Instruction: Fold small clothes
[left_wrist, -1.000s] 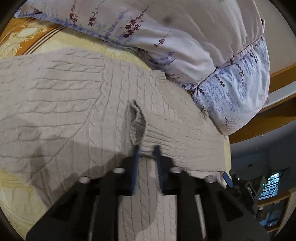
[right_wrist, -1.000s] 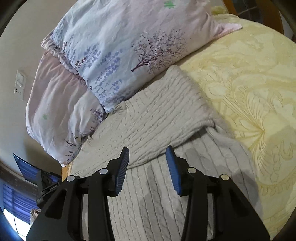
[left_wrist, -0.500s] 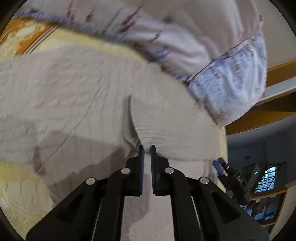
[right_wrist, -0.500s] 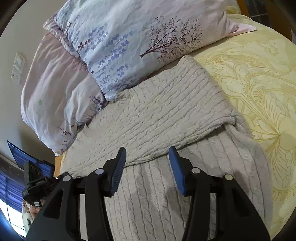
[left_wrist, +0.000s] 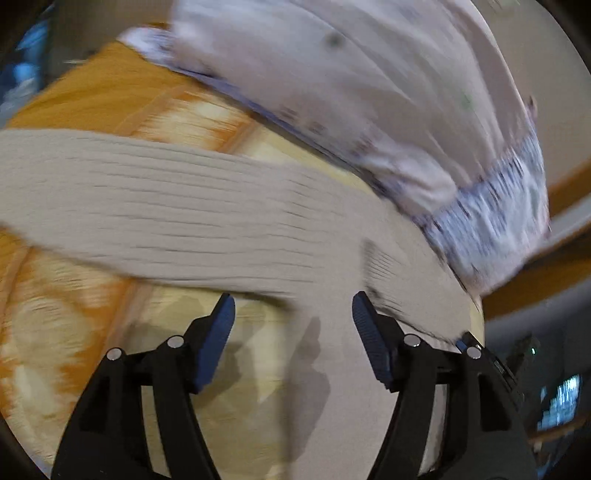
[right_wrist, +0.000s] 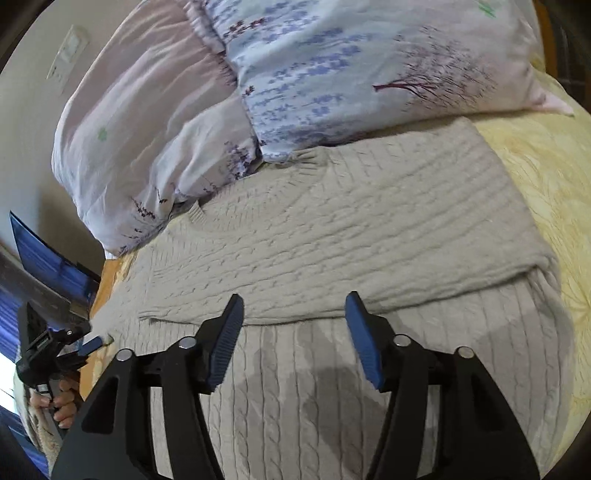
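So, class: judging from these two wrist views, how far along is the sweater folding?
Done: the cable-knit sweater lies on the yellow bedspread with one fold laid across it. In hand: nothing; the left gripper and right gripper are both open. Left: the remaining folds; the sweater is still wide.

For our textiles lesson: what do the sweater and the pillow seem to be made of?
Sweater: chunky beige knit, probably wool or acrylic; raised cable ribs, matte surface. Pillow: thin, smooth woven cloth, likely cotton, printed with purple trees and sprigs.
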